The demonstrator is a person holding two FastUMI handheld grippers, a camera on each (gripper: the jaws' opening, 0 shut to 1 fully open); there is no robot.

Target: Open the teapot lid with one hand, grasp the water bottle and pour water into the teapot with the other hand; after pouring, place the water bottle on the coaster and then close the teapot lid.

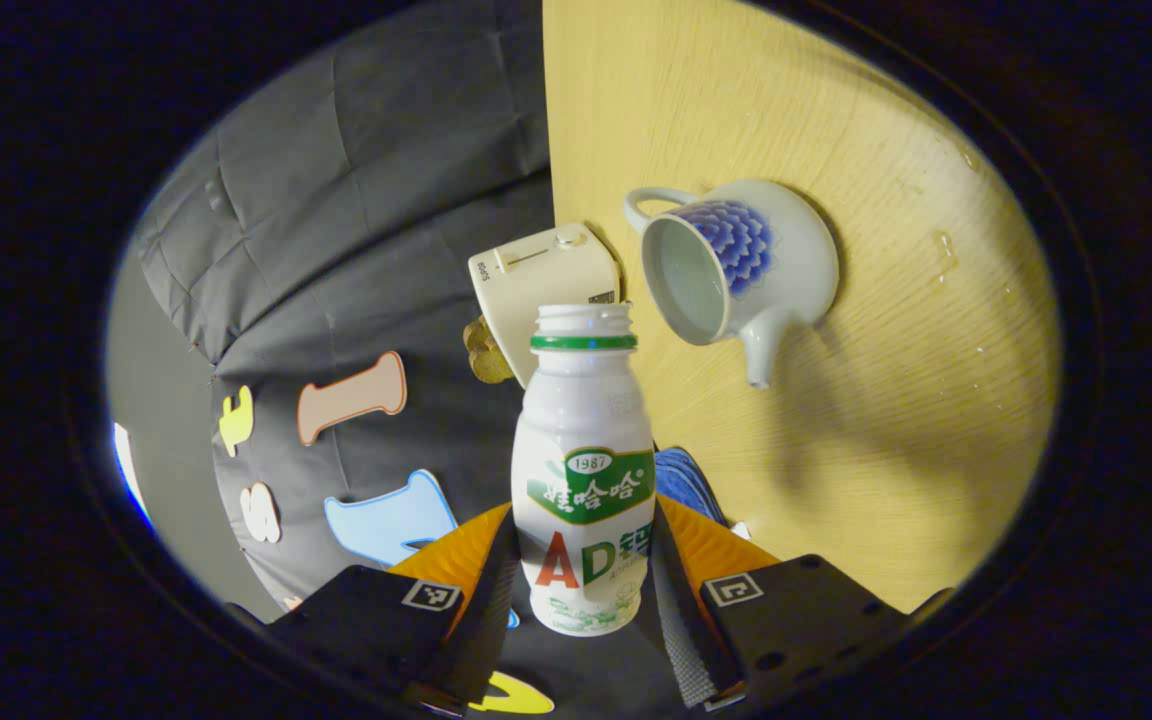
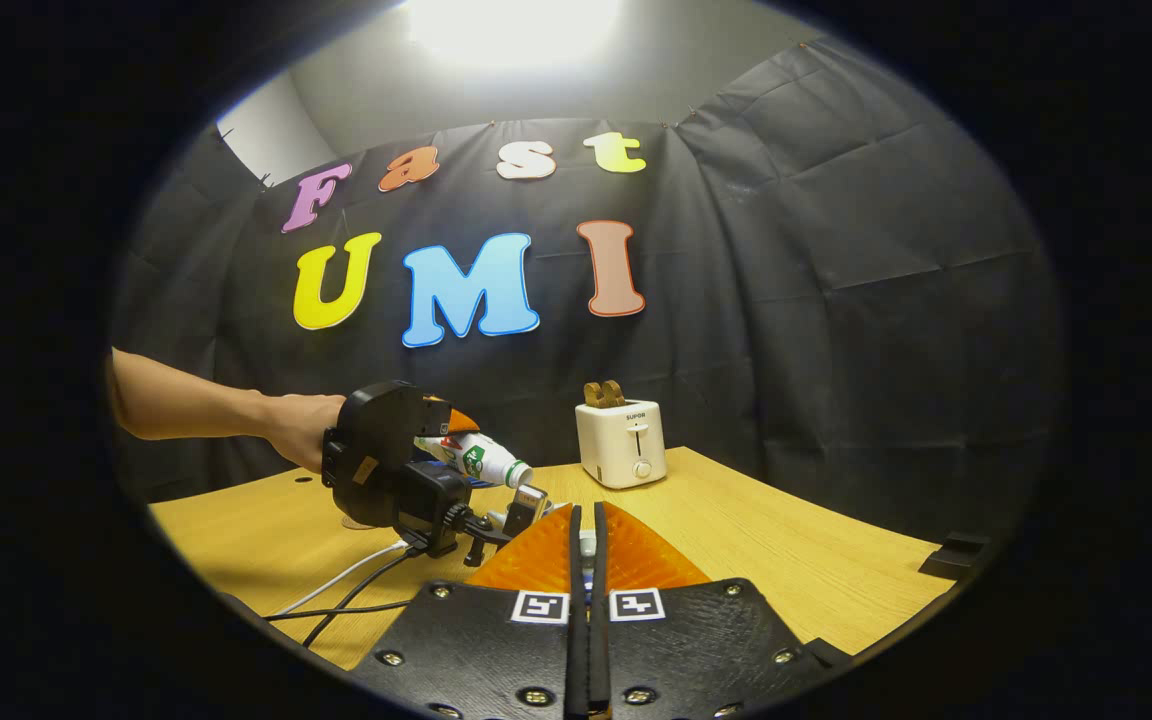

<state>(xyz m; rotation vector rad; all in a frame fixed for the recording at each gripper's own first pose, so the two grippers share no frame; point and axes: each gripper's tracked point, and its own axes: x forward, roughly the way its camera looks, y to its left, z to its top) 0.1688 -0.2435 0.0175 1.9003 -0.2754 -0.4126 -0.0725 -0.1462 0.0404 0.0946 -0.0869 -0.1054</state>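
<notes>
My left gripper [image 1: 584, 545] is shut on a white water bottle [image 1: 584, 470] with a green label and no cap. The bottle's open mouth points toward a white teapot [image 1: 736, 265] with a blue flower pattern, which stands lidless on the wooden table [image 1: 886, 450]. In the right gripper view, a hand [image 2: 286, 425] holds the left gripper [image 2: 451, 440] above the table with the bottle [image 2: 476, 458] tipped mouth-down to the right. My right gripper [image 2: 586, 535] is pressed shut, and a small white piece, apparently the teapot lid [image 2: 587, 545], shows between its tips.
A cream toaster [image 2: 622, 442] with toast in it stands at the table's back edge by the cloth wall. Cables [image 2: 356, 590] trail over the table [image 2: 786, 540] on the left. A blue object [image 1: 681, 480] sits partly hidden behind the bottle. Water drops [image 1: 941, 250] lie beyond the teapot.
</notes>
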